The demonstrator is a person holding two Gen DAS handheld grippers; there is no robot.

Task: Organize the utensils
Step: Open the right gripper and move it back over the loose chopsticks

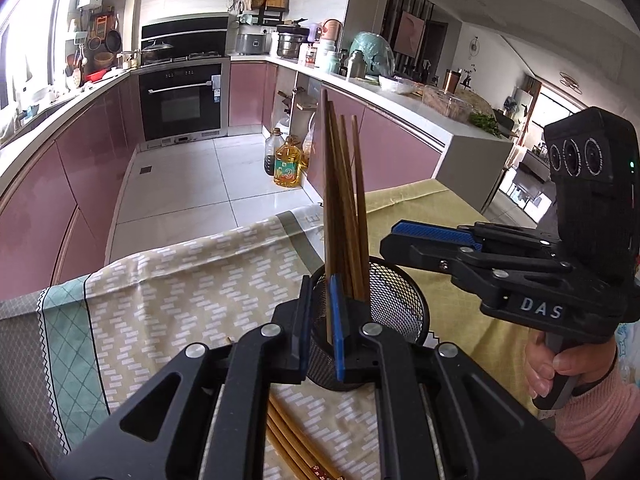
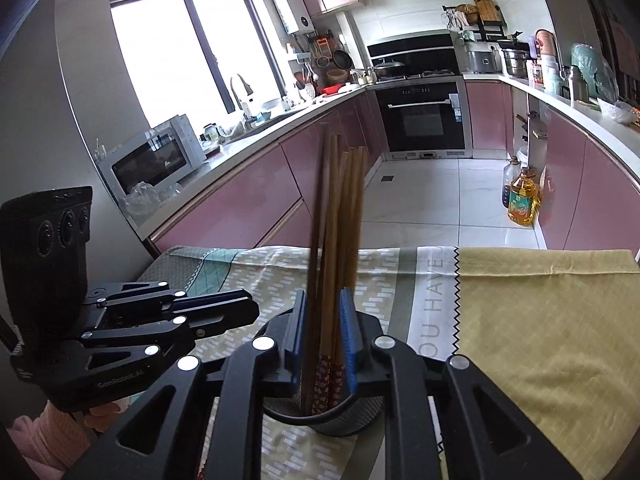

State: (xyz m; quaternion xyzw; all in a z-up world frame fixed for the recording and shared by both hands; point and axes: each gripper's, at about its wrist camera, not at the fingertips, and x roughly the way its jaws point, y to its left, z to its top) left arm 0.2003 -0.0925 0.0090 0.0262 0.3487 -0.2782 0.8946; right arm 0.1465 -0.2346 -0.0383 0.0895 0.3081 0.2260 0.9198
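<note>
While chopsticks [image 2: 348, 208] stand in the mesh holder [image 1: 400, 300] (6 o'clock), right tool [image 2: 324, 300] is slightly apart, framing them. Left tool [image 1: 320, 292] is together.

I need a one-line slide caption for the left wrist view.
Left gripper lowers one chopstick into the mesh holder; right gripper beside.

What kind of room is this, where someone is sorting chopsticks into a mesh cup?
It looks like a home kitchen. A built-in oven sits under a stove with a pan on it, pink cabinets run beneath a long countertop, and a microwave stands near the window.
</note>
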